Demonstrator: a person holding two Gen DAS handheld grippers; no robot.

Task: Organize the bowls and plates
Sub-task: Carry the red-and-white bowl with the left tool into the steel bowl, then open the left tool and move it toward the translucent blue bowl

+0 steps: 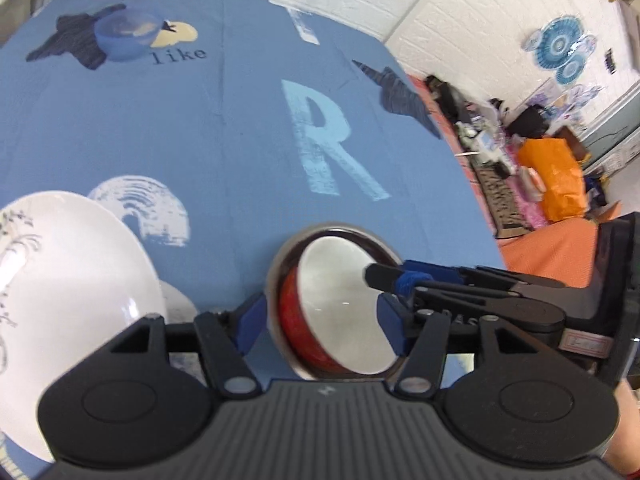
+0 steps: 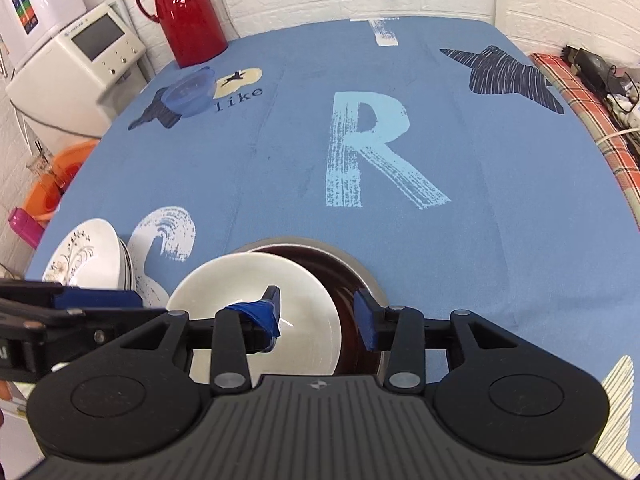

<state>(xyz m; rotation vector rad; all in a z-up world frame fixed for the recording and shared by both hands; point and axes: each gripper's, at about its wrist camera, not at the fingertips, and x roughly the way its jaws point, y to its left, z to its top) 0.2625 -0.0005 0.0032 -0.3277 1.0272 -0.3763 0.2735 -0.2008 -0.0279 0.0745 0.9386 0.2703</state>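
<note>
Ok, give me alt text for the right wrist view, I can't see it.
The right claw straddles the rim of a white-lined bowl tilted inside a steel bowl on a blue tablecloth. Stacked white plates sit left; a blue plastic bowl and red thermos beyond.

Both grippers black plastic: ribbed grey-black body, two round disc housings, silver pivot screws. Left gripper (image 1: 320,320) carried blue finger pads. Right gripper (image 2: 318,314) had blue tape wound round its 9 o'clock finger (image 2: 260,316).
</note>
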